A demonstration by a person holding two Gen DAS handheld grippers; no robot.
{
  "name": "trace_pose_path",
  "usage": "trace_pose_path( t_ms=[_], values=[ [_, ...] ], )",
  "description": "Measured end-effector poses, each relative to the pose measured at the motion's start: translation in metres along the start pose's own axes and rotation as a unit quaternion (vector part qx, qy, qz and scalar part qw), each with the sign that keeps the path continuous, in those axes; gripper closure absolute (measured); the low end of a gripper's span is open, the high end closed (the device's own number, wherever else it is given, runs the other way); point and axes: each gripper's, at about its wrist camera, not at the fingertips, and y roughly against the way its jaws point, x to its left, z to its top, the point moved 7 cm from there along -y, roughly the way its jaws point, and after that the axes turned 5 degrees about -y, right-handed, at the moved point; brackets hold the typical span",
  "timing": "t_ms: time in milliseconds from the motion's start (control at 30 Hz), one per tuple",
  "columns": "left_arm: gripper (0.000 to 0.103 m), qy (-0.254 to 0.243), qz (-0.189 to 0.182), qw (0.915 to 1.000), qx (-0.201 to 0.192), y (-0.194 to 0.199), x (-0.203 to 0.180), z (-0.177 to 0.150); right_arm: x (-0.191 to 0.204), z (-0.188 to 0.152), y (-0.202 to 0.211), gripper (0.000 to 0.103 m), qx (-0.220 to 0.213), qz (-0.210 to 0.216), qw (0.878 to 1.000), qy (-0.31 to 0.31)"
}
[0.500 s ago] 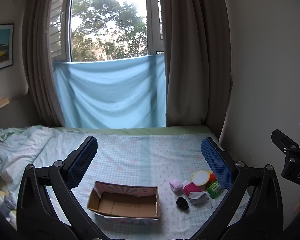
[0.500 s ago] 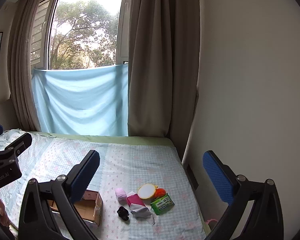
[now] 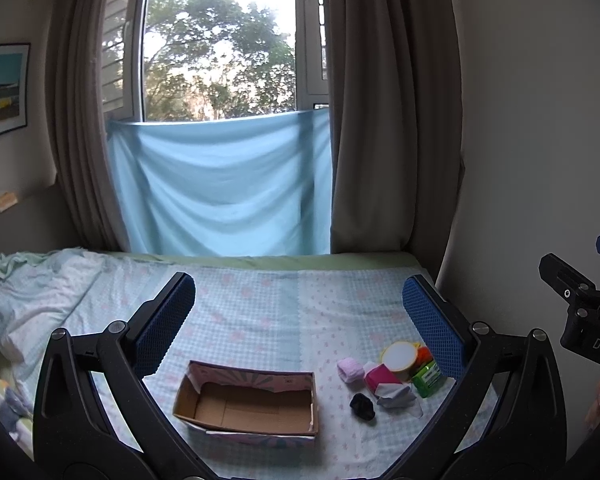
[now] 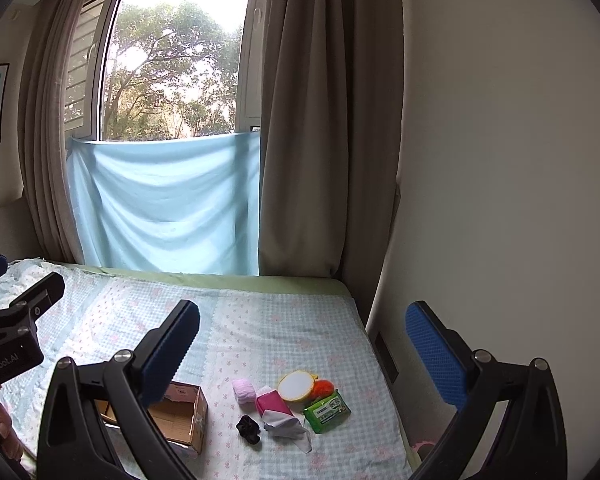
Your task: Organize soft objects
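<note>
1. The left claw [image 3: 298, 316] is hanging wide open above the bed [image 3: 260, 312], gripping nothing.
2. The right claw [image 4: 302, 338] is gaping just as wide, also empty.
3. An open cardboard box with a patterned outside [image 3: 246, 402] is sitting on the checked bedspread.
4. Just right of the box, a pale pink fluffy roll [image 4: 244, 391], a magenta folded cloth [image 4: 274, 402], a black scrunchie [image 4: 249, 429], a grey-white crumpled cloth [image 4: 286, 424] and a green wipes packet [image 4: 326, 410] are lying clustered.
</note>
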Motion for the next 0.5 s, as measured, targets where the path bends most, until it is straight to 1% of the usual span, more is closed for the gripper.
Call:
trace_pose_path(
  t_ms=[233,500],
  values=[
    [0.000,0.004,0.003,1.0000,0.000,-0.004,0.001,0.003,-0.001,-0.001,-0.004,0.000,0.004,-0.002,1.000,-0.002],
    [0.000,0.004,0.000,0.9999,0.015,-0.011,0.001,-0.001,0.002,-0.002,-0.005,0.000,0.014,-0.003,1.000,-0.005]
  ],
)
